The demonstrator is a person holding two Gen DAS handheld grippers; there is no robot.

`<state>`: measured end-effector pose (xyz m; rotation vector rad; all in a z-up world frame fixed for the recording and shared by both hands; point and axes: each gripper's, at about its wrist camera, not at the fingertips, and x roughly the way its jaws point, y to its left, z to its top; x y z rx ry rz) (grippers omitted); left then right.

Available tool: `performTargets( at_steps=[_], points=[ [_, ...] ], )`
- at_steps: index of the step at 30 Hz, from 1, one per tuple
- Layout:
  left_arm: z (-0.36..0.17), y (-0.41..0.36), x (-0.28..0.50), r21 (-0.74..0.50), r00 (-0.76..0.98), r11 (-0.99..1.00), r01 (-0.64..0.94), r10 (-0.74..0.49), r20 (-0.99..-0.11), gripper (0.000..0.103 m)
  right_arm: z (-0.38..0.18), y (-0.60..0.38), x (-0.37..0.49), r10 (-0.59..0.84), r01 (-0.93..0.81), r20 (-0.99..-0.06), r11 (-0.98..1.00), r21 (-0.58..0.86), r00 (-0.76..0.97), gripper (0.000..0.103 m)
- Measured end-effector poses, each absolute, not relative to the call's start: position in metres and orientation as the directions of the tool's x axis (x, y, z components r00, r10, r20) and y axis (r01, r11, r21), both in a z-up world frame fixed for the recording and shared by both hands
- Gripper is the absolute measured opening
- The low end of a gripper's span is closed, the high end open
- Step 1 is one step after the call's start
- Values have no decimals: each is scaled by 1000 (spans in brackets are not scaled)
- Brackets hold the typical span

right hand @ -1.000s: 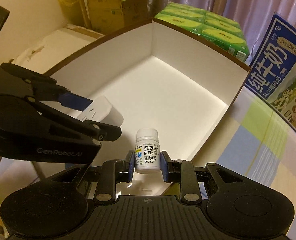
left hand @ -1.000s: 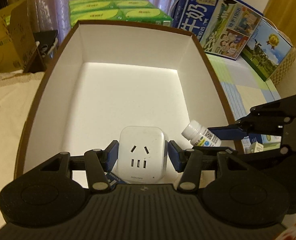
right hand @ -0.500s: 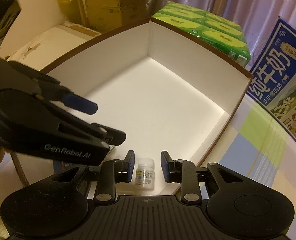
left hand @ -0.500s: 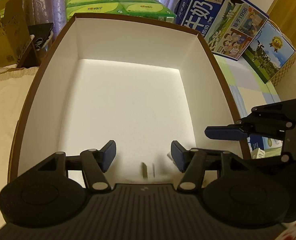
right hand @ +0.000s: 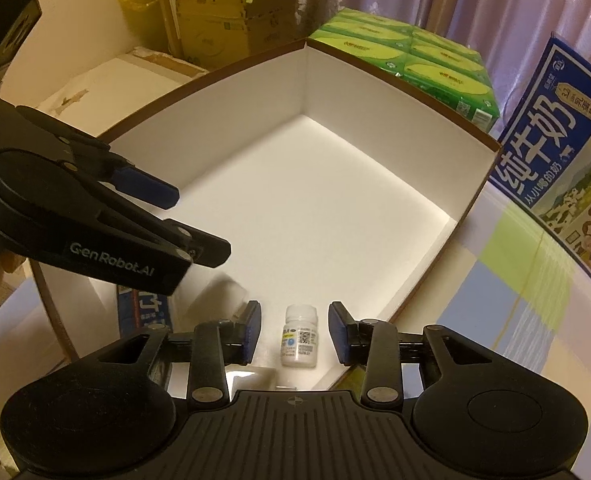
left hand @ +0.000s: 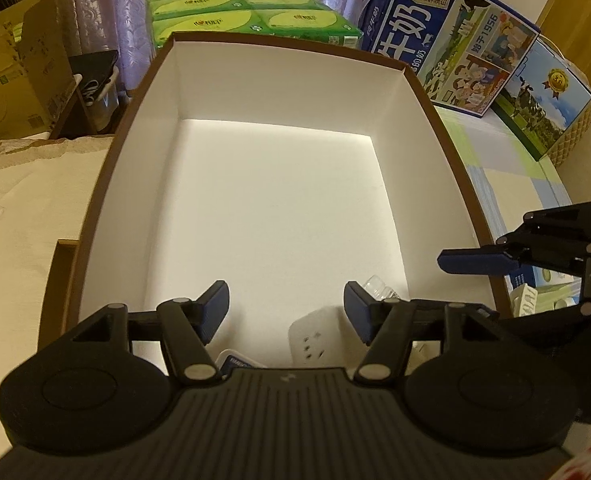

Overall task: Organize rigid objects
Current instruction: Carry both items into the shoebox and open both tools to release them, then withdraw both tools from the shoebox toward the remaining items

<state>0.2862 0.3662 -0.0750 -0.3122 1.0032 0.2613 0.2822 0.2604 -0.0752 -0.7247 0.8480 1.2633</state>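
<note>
Right wrist view showed the right gripper (right hand: 294, 332) with fingers spreading, the upright bottle (right hand: 300, 336) standing free between them (touching neither) at the box's (right hand: 375, 92) near end; the left gripper (left hand: 286, 308) stood spread above the plug adapter (left hand: 315, 340).

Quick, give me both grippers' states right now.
Left gripper: open, holding nothing; the white plug adapter lies below it.
Right gripper: jaws opening, clear of the pill bottle.
</note>
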Motion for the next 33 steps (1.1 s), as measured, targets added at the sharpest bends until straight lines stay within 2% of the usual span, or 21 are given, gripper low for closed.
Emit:
performTargets(
  at_steps=[10,21,33],
  points=[
    [-60,361,269,-108,526,924,-366,110,-843,59,-62,246,271,546,-984,-833,179,12,89,38],
    [-28,344,242,-98,575,927,-363,140,-806,59,-28,206,262,652,-975,-752,214,57,99,55],
    [-4,298,201,-126,641,933,-336,128,-756,61,-2,125,262,716,-945,-685,300,128,134,59]
  ],
)
